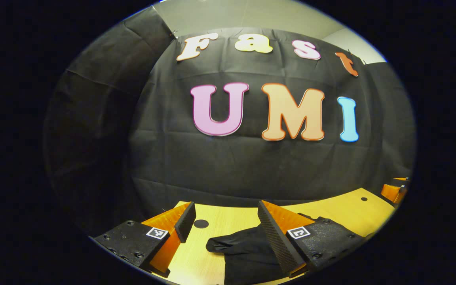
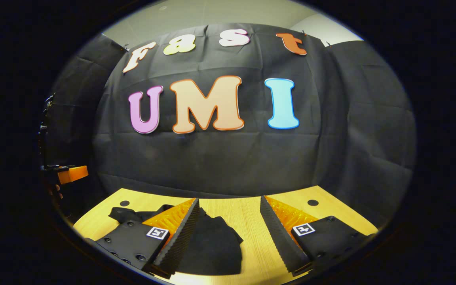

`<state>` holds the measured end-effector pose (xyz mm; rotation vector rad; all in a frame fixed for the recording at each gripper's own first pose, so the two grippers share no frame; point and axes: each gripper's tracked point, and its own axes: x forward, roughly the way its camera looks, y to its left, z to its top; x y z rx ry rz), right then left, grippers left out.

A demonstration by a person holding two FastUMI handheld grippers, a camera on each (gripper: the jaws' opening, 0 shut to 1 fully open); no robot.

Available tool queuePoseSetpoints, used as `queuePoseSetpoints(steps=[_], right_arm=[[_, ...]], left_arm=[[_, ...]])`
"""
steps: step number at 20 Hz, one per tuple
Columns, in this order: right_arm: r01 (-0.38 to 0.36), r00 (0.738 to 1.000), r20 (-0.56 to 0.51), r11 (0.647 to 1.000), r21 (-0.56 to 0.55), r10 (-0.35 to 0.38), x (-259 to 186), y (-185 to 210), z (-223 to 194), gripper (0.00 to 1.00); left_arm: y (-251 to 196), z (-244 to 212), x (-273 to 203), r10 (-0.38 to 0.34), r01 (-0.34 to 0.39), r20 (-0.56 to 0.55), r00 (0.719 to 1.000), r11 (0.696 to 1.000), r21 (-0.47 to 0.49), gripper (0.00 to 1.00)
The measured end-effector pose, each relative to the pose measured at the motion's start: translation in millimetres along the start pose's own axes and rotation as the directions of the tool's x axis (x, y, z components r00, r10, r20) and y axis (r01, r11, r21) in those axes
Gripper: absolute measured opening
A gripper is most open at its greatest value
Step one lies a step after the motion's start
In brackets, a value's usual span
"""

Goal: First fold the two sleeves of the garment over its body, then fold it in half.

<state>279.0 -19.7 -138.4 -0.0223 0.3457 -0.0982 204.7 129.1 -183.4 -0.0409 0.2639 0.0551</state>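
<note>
Hovering released, both claws are flanking the dark garment [image 1: 247, 253] on the tabletop [image 2: 247, 221]: left claw [image 1: 224, 221] is seeing its sleeve tip pointing left between the fingers; right claw [image 2: 230, 225] is finding the cloth low and left

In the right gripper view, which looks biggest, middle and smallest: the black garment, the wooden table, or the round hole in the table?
1. Wooden table, biggest.
2. Black garment, though the claw's finger hides part of it.
3. Round hole, smallest; it sits farther off, which shrinks it.

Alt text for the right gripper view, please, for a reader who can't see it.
A black garment lies on a wooden table, partly behind the left finger of the open right gripper, which hovers over it holding nothing. The left gripper shows at the far left edge.
</note>
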Motion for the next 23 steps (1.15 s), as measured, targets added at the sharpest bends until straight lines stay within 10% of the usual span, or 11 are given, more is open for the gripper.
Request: queuePoseSetpoints(steps=[14,23], right_arm=[[-0.075,0.984,0.161,0.997,-0.005,0.075,-199.7,-24.5,10.8,0.94],[-0.096,0.968,0.233,0.995,-0.008,0.095,-258.9,-22.4,22.1,0.94]], left_arm=[[-46.2,70.0,-201.5,0.037,-0.038,0.188,0.981,0.999,0.000,0.92],[-58.9,105.2,-251.7,-0.003,0.003,0.251,0.968,1.000,0.001,0.92]])
